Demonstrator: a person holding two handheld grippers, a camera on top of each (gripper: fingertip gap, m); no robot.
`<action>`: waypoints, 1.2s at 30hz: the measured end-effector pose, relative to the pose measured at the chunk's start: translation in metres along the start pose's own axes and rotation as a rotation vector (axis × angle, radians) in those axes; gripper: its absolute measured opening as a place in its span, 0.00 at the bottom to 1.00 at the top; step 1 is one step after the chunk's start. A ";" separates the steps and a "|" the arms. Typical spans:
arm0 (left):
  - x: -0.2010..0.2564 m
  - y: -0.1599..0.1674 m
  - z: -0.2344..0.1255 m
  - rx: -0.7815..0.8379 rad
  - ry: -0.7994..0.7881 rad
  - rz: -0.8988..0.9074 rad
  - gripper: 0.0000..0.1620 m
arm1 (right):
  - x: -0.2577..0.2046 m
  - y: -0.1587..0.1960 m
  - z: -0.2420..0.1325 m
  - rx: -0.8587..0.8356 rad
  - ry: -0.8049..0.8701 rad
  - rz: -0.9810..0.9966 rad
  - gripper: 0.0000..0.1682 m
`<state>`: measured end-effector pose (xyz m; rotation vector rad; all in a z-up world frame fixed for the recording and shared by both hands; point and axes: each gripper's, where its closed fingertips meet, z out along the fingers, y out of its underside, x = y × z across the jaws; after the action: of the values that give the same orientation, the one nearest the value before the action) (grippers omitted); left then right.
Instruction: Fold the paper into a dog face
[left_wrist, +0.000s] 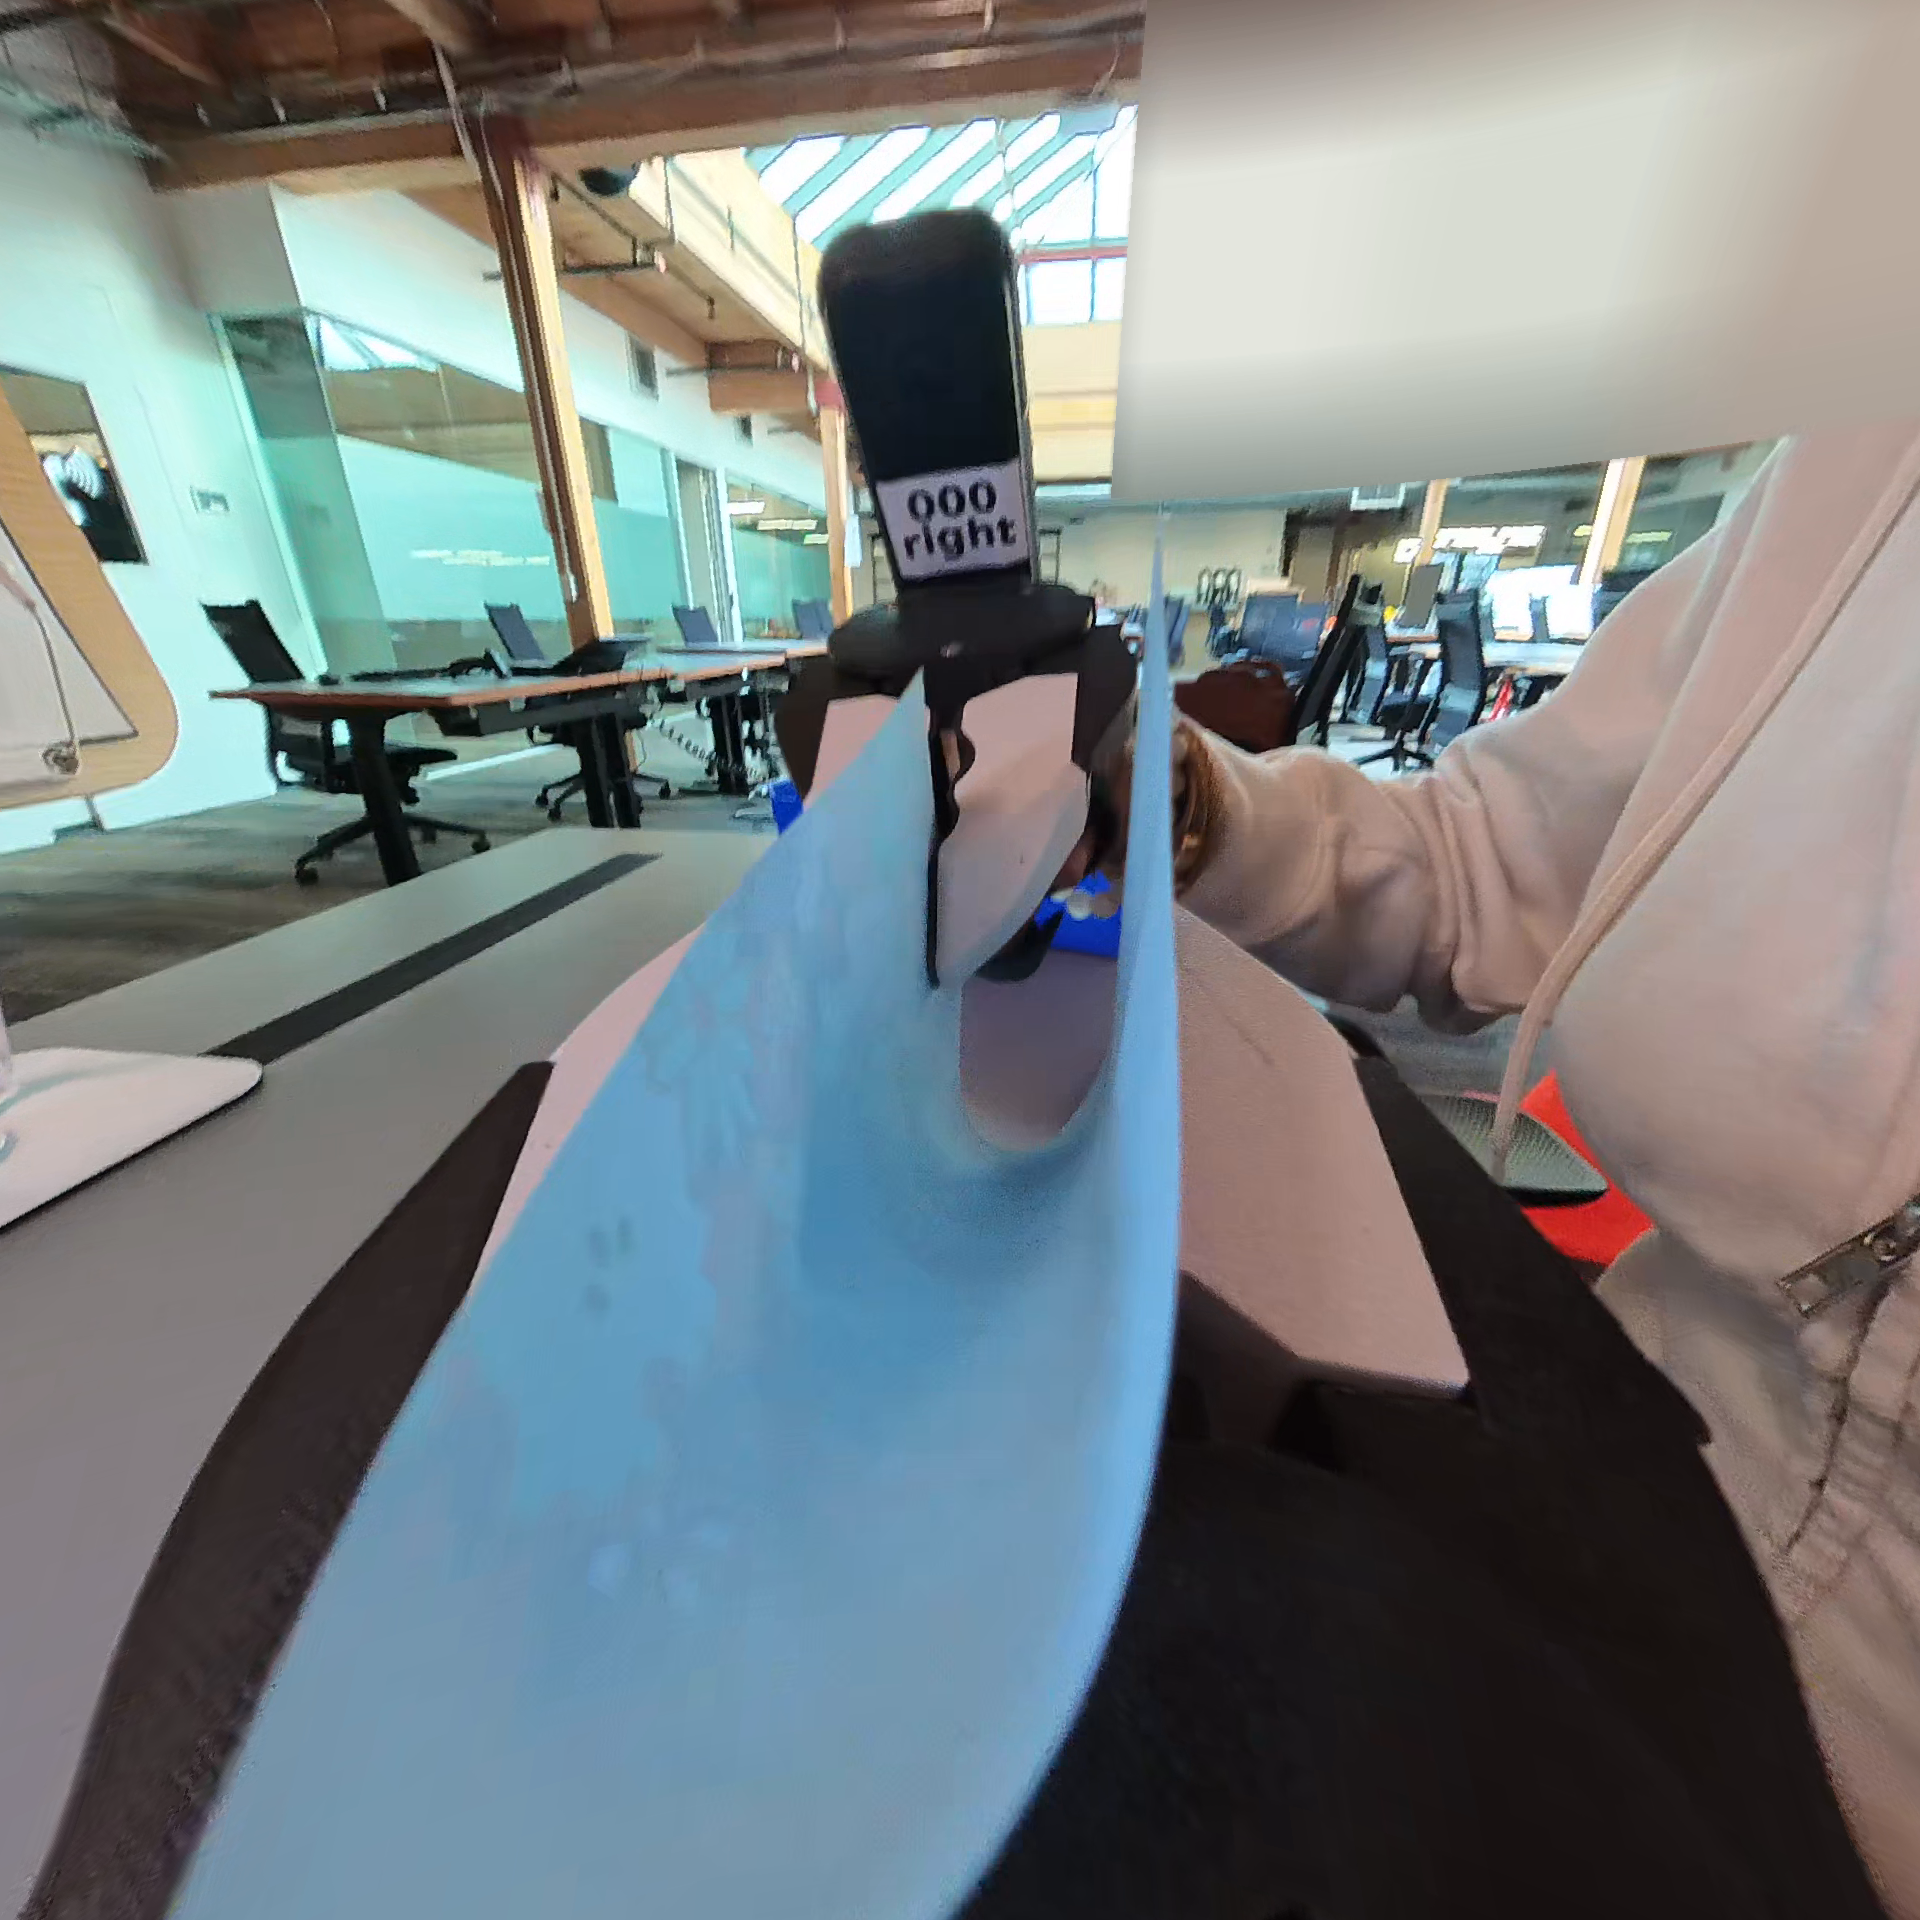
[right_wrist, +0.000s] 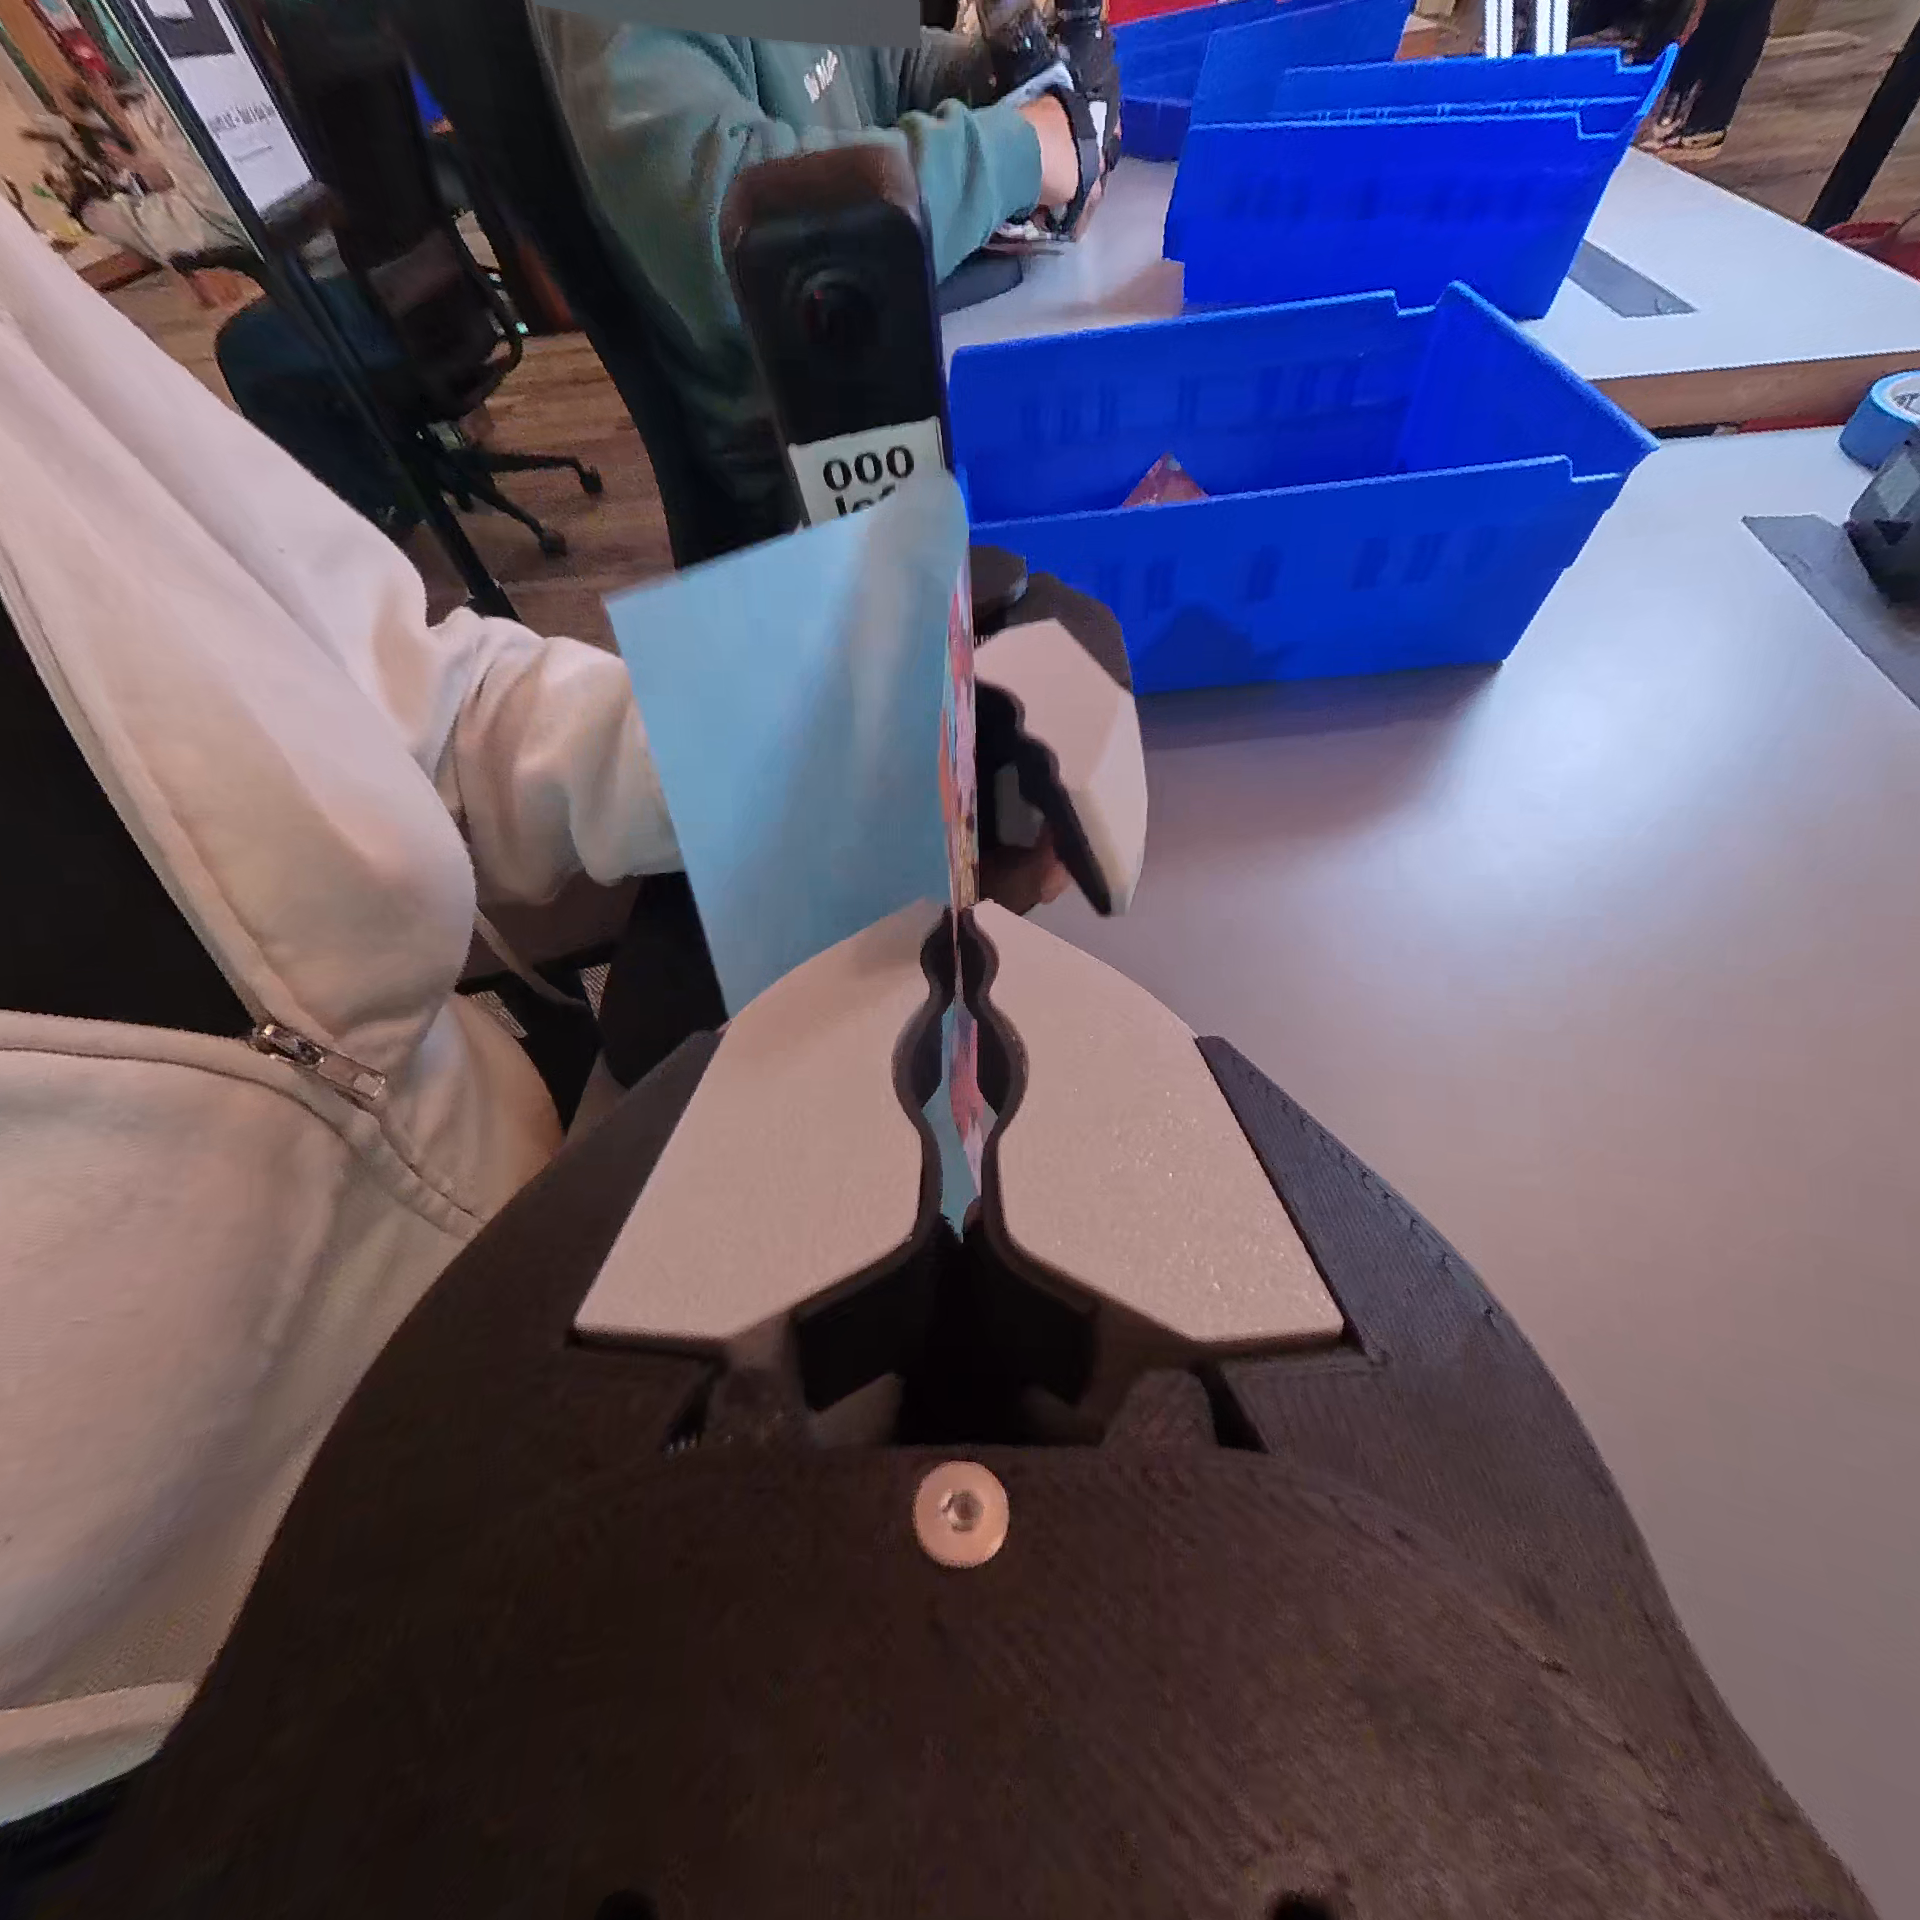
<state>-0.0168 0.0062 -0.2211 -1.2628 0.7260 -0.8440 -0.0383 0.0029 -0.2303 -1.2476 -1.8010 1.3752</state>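
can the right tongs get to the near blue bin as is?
Probably not right away: the right tongs are shut on the blue paper, which the left tongs also seem to hold. The table toward the blue bin looks open.

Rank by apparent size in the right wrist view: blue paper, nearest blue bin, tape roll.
1. Nearest blue bin
2. Blue paper, though nearer the camera, so the gap is unsure
3. Tape roll, partly cropped

The light blue paper (left_wrist: 790, 1403) stood on edge, curled, running from the left gripper (left_wrist: 1039, 1226) to the right gripper (left_wrist: 935, 935), whose fingers (left_wrist: 1013, 831) pinched its far end above the grey desk (left_wrist: 156, 1299).
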 end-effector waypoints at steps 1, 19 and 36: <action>-0.001 0.004 -0.001 -0.025 -0.010 0.002 0.36 | 0.001 -0.003 0.000 0.015 -0.007 0.011 0.00; -0.030 0.011 -0.010 0.034 -0.161 -0.200 0.18 | 0.030 -0.042 -0.004 0.247 0.237 -0.157 0.31; -0.042 0.006 -0.017 0.089 -0.242 -0.192 0.19 | 0.038 -0.037 0.008 0.316 0.102 0.020 0.38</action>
<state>-0.0521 0.0341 -0.2292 -1.3411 0.3747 -0.8508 -0.0734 0.0323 -0.2025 -1.1462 -1.4394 1.5093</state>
